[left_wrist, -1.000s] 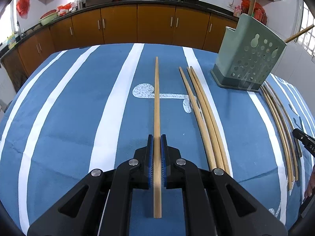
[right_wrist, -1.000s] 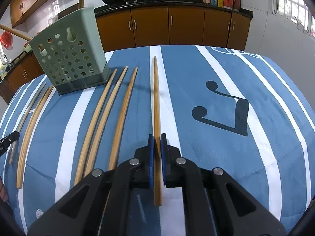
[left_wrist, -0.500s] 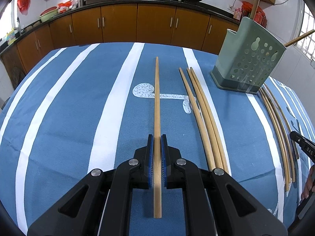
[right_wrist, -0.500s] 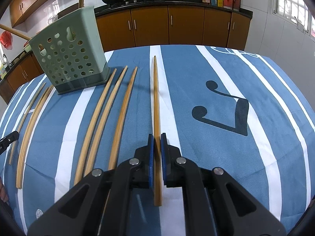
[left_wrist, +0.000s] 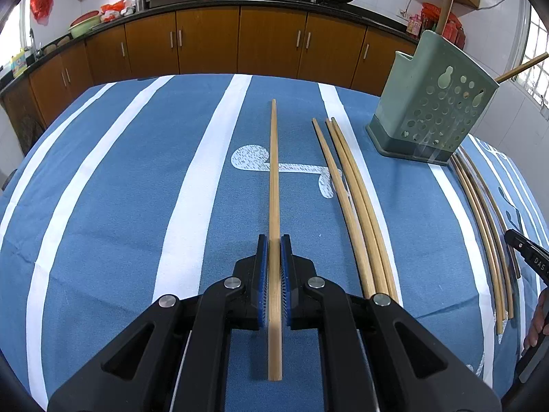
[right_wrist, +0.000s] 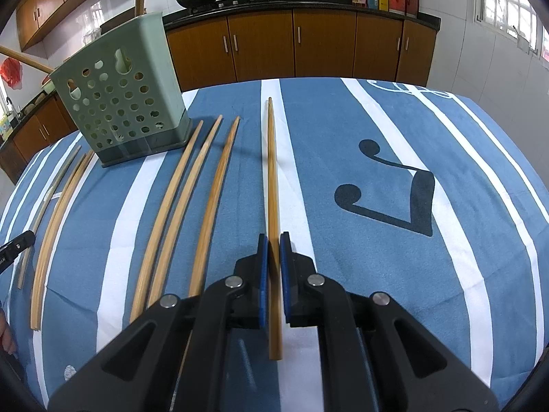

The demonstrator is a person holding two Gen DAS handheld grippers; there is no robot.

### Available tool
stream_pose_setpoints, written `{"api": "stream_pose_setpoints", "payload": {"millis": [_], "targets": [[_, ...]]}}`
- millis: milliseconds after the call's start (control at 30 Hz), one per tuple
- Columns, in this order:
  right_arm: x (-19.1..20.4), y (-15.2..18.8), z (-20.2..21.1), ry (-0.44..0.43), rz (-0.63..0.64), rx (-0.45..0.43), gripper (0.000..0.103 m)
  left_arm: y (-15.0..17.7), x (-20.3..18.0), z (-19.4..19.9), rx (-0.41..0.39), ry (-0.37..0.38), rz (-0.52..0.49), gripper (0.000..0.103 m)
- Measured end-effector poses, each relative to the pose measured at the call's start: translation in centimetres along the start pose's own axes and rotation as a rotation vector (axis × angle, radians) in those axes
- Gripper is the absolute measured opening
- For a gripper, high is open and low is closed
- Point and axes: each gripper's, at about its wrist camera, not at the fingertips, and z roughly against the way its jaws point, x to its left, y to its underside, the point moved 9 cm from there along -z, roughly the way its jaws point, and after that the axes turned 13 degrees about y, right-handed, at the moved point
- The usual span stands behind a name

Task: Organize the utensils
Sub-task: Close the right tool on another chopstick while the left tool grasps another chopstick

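My left gripper (left_wrist: 273, 240) is shut on a long wooden chopstick (left_wrist: 273, 171) that points straight ahead, held just above the blue striped tablecloth. My right gripper (right_wrist: 273, 238) is shut on another wooden chopstick (right_wrist: 272, 171), also pointing ahead. A green perforated utensil holder (left_wrist: 429, 110) stands at the right in the left wrist view and at the left in the right wrist view (right_wrist: 120, 99), with two chopsticks sticking out of it. Three loose chopsticks (left_wrist: 353, 199) lie between the held one and the holder; they also show in the right wrist view (right_wrist: 185, 199).
More chopsticks (left_wrist: 483, 219) lie in a group past the holder, also in the right wrist view (right_wrist: 55, 213). The other gripper's tip shows at each frame edge (left_wrist: 528, 257) (right_wrist: 15, 245). Kitchen cabinets (left_wrist: 267, 41) run behind the table.
The left wrist view has swung slightly, so the holder sits a little lower and the scene has shifted. Both grippers stay shut on their chopsticks. The right view is unchanged.
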Motion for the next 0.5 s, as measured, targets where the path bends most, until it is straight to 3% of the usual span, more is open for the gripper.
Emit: {"api": "stream_pose_setpoints", "payload": {"millis": [500], "targets": [[-0.25, 0.01, 0.04, -0.001, 0.0, 0.001, 0.009, 0.11, -0.06, 0.13, 0.0, 0.002, 0.001, 0.009]]}}
